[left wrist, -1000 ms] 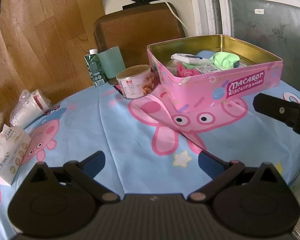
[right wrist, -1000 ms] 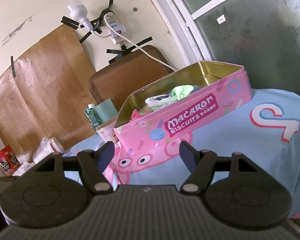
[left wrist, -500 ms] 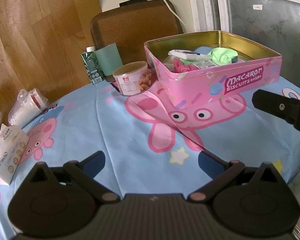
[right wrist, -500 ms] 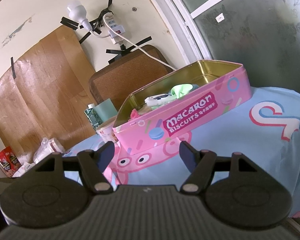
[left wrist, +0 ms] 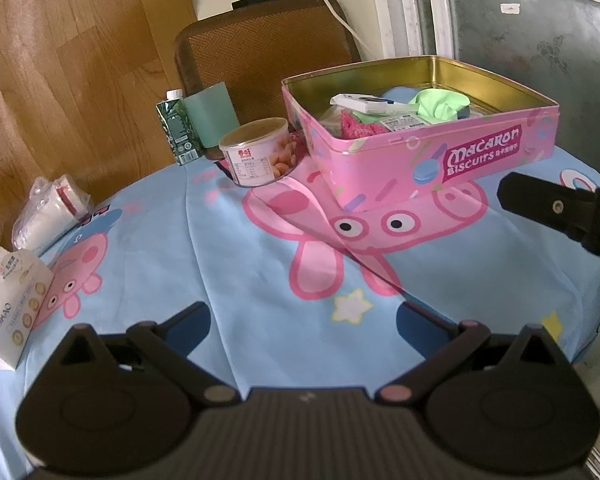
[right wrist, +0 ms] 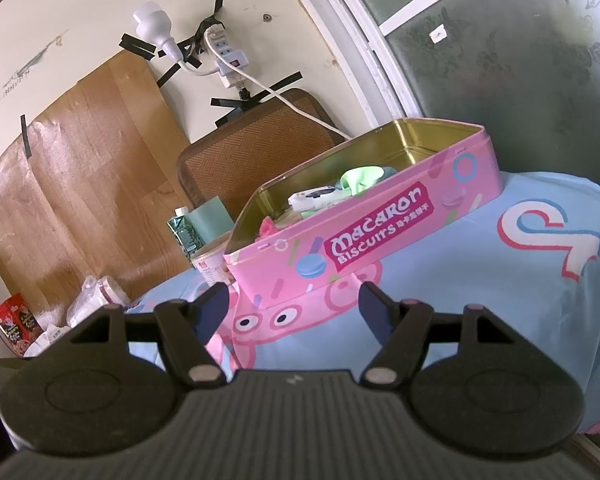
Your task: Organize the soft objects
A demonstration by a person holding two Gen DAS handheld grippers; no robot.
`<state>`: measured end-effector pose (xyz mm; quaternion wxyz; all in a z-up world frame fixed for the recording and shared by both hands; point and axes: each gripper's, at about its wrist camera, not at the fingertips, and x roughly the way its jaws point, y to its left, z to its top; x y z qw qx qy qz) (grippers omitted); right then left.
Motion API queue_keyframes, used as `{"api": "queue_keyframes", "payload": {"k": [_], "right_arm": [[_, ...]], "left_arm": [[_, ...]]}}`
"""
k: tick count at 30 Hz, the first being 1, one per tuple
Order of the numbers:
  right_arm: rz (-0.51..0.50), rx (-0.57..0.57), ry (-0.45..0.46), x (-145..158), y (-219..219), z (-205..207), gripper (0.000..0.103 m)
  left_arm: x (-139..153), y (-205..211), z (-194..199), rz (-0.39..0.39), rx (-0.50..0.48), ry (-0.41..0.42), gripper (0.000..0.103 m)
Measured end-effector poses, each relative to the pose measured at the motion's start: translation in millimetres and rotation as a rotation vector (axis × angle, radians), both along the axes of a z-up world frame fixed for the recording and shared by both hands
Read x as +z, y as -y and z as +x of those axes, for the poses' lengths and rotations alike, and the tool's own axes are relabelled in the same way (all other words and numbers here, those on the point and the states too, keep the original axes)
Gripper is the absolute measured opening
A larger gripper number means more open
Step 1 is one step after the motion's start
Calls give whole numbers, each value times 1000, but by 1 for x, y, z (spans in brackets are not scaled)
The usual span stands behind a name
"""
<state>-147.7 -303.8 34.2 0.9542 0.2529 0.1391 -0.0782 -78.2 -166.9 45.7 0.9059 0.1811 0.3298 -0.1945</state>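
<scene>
Apparently the soft items are sitting gathered in the tin (left wrist: 420, 148) because sorting is nearly done. Both grippers, left (left wrist: 300, 320) and right (right wrist: 294, 304), are hovering over the worktop (left wrist: 240, 264), fingers spread and grasping nothing.

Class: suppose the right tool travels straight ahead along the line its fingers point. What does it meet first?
Most likely the near long wall of the pink biscuit tin, dead ahead of the open right tool. Only bare tablecloth lies between, though depth is uncertain.

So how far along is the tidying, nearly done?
Seemingly well along: the pink tin already holds soft items, a green cloth and pink fluff. Both grippers, left and right, are open and empty. A plastic-wrapped bundle remains on the table's edge.
</scene>
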Motion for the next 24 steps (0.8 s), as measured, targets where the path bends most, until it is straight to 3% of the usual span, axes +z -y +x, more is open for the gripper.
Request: {"api": "queue_keyframes", "payload": {"k": [24], "right_arm": [[14, -2, -5, -3, 2, 0, 74]], "left_arm": [[-6, 3, 0, 19, -7, -23, 103]]}}
